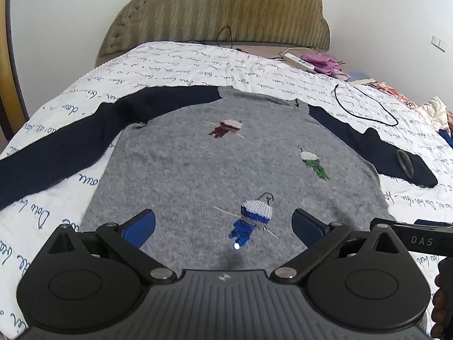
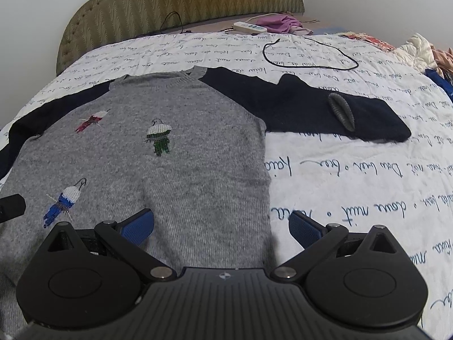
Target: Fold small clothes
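Note:
A small grey knit sweater (image 1: 215,167) with navy sleeves and three stitched figures lies flat, front up, on the bed. It also shows in the right wrist view (image 2: 158,175). Its left sleeve (image 1: 56,158) stretches out to the left. Its right sleeve (image 2: 325,110) is folded back on itself, with the grey cuff (image 2: 341,112) on top. My left gripper (image 1: 223,226) is open over the lower hem, above the blue figure. My right gripper (image 2: 220,226) is open over the sweater's lower right edge. Part of the right gripper (image 1: 410,235) shows in the left wrist view.
The bed has a white quilt (image 2: 354,192) with blue script and a padded headboard (image 1: 215,8). A black cable (image 2: 311,53) lies looped behind the right sleeve. A power strip (image 2: 249,27), purple cloth (image 2: 283,24) and a pile of clothes (image 2: 424,51) sit at the far right.

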### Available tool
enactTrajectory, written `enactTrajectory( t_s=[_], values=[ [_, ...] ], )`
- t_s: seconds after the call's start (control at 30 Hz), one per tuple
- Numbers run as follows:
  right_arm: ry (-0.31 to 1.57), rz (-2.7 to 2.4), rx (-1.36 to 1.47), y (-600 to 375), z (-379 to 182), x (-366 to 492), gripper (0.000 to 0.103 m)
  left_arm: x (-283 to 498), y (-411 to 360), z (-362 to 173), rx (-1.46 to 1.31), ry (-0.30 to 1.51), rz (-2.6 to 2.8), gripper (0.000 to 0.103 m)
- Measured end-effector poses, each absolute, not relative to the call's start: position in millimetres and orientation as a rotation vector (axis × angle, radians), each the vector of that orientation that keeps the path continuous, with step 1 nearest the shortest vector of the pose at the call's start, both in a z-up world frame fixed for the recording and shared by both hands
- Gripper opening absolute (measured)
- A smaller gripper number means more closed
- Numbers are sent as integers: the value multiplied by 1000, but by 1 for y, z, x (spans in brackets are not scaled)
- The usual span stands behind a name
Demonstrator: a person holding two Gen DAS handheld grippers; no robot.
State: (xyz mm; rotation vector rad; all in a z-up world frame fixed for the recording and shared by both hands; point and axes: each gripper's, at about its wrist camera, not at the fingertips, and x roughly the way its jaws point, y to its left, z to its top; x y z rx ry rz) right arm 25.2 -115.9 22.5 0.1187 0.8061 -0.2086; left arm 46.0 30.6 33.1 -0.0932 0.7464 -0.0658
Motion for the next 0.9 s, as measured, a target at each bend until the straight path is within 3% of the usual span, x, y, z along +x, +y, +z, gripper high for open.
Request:
enactTrajectory(
  t_s=[0.9],
  values=[
    [795, -175, 110, -111, 27, 51, 103, 63, 45, 30, -134, 750, -28, 103]
  ],
)
